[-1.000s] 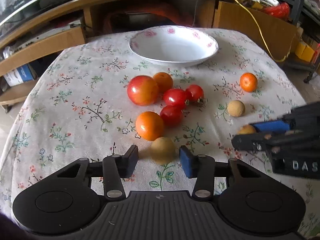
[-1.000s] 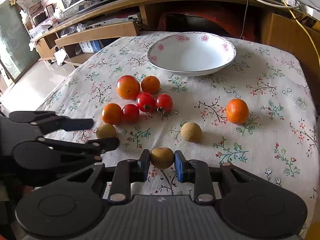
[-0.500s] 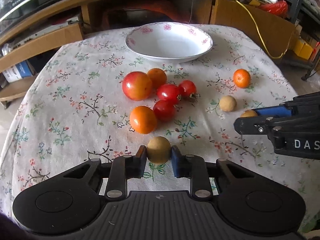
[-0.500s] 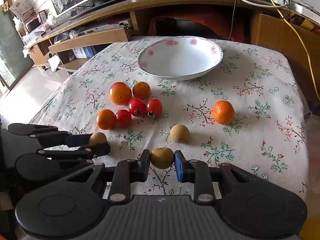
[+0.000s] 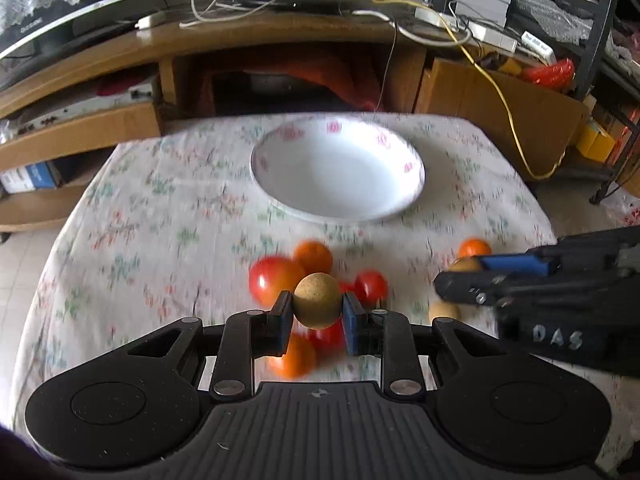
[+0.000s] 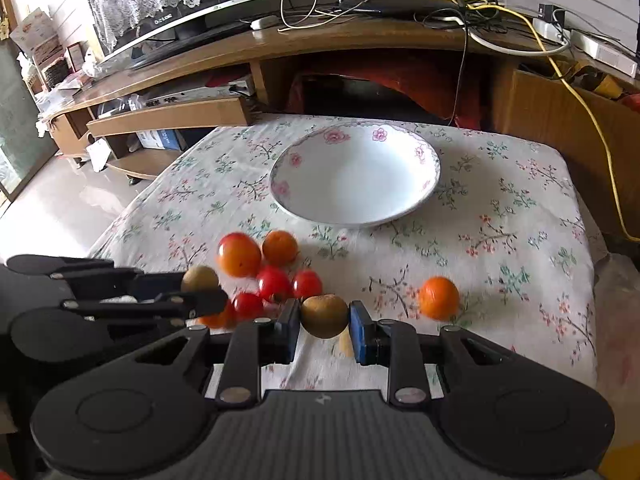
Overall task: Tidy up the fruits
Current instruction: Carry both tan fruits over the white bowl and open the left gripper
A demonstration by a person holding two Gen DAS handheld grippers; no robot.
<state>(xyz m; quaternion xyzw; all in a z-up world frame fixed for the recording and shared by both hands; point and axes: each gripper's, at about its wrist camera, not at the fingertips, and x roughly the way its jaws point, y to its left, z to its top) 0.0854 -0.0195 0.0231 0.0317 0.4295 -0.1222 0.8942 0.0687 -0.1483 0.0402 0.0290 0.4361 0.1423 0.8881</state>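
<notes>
My left gripper is shut on a tan round fruit and holds it above the table. My right gripper is shut on another tan round fruit, also lifted. An empty white bowl with pink flowers sits at the far middle of the table; it also shows in the right wrist view. Red tomatoes and oranges lie clustered in front of the bowl. A lone orange lies to the right. A third tan fruit lies on the cloth.
The table carries a floral cloth. A wooden TV stand with cables stands behind it. A cardboard box is at the back right. The floor drops off at the left.
My left gripper shut on the tan fruit and lifted it off the cloth. My right gripper, holding its tan fruit throughout, rose too. Both views now sit higher over the table.
</notes>
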